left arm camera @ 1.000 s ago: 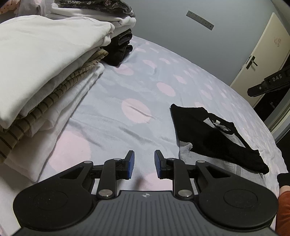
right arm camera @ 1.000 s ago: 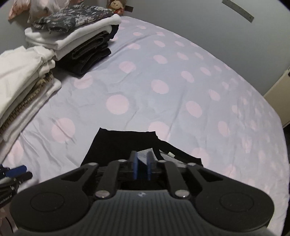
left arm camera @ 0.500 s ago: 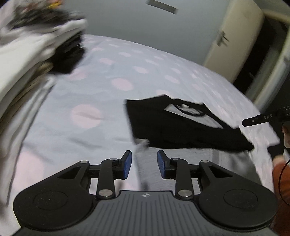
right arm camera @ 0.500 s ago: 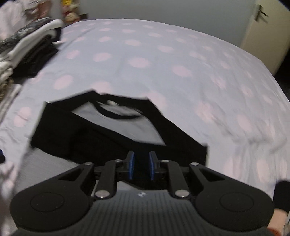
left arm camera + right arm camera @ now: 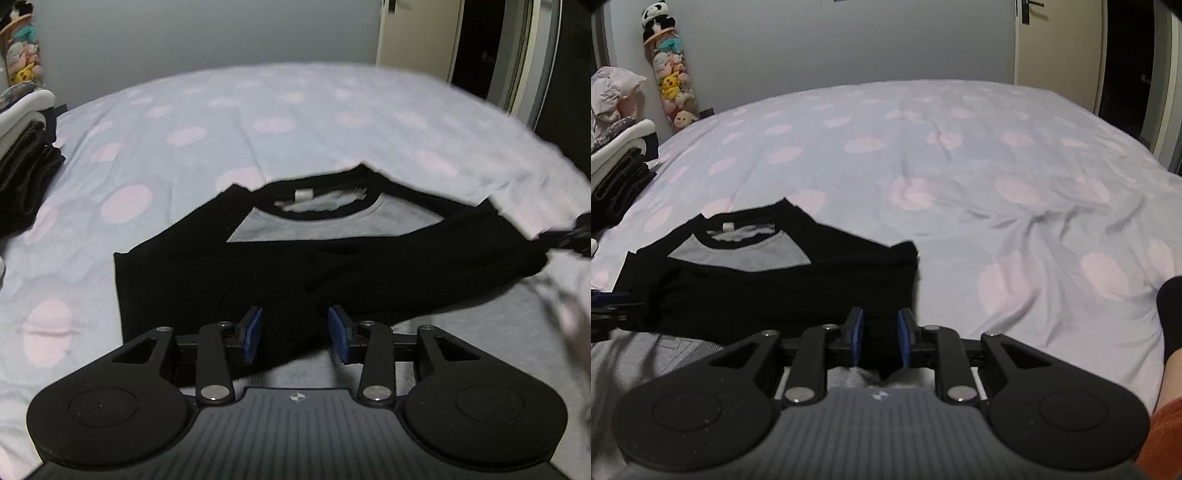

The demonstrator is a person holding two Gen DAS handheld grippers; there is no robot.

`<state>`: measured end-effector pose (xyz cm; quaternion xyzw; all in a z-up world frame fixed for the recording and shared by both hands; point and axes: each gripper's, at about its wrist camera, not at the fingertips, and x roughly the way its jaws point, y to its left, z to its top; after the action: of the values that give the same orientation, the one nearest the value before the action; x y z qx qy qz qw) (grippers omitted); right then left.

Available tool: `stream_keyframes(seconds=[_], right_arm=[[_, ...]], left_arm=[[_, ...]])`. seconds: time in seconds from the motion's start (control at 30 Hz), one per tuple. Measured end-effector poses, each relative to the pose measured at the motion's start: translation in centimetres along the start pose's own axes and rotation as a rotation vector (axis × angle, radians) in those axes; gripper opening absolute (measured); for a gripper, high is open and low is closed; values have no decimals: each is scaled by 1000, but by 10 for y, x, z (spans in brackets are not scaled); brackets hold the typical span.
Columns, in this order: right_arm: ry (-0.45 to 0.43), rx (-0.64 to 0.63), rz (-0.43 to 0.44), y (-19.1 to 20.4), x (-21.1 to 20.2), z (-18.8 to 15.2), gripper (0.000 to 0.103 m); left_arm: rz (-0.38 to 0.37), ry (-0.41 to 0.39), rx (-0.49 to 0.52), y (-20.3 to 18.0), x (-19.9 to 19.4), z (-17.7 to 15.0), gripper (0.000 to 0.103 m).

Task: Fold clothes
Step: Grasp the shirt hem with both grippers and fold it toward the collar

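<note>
From the left wrist: left claw (image 5: pixel 294 329) spread wide over the near edge of the shirt (image 5: pixel 258 273), blue pads clear of cloth, nothing held. Black-and-grey garment lying flat on the spotted bed (image 5: pixel 314 122), collar away, black sleeves crossed over the grey body; folded stack (image 5: pixel 26 162) at the far left. From the right wrist: right claw (image 5: pixel 880 338) partly parted, black cloth showing between the pads; gripped or merely behind them, impossible to tell. Same shirt (image 5: pixel 757 280) lying left of centre, grey hem near the camera. Probably mid-fold, sleeves in, body yet to double. Likely calling for pinching hem or shoulder corners on both sides evenly.
</note>
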<state>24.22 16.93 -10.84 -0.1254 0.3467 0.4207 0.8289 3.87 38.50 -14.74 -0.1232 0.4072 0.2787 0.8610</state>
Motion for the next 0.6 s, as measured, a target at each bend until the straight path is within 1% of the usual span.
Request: stream_keyframes(seconds=[0.03,0.07,0.1,0.17,0.27,0.33,0.4,0.43,0.53,0.6], right_arm=[[-9,-3,2,-1,-2,1,24],[-17,-5,4,-2,-4,3,26],[-21,-4,9,-3,-6,3,29],[-11,4,3,-5,-3,-1,29],[4,26,-4,-9,1,-5,29],[12,54,-2,-13,2,-4,29],[0,75,-3,-17,0,-3,29],[2,84,-4,-19,-1,-4,29],[10,111,-7,-23,-1,-6,29],[13,125,-8,-25,-1,-7,29]], left_arm=[[12,21,6,1,5,2,13],[10,33,9,3,7,5,7],[9,34,16,5,6,7,5],[18,27,59,9,-1,14,4],[57,-20,167,14,-18,34,4],[64,-54,224,18,-35,48,4],[56,-82,279,20,-54,57,4],[51,-88,306,21,-62,58,4],[29,-75,374,25,-80,44,4],[16,-29,379,29,-77,26,4]])
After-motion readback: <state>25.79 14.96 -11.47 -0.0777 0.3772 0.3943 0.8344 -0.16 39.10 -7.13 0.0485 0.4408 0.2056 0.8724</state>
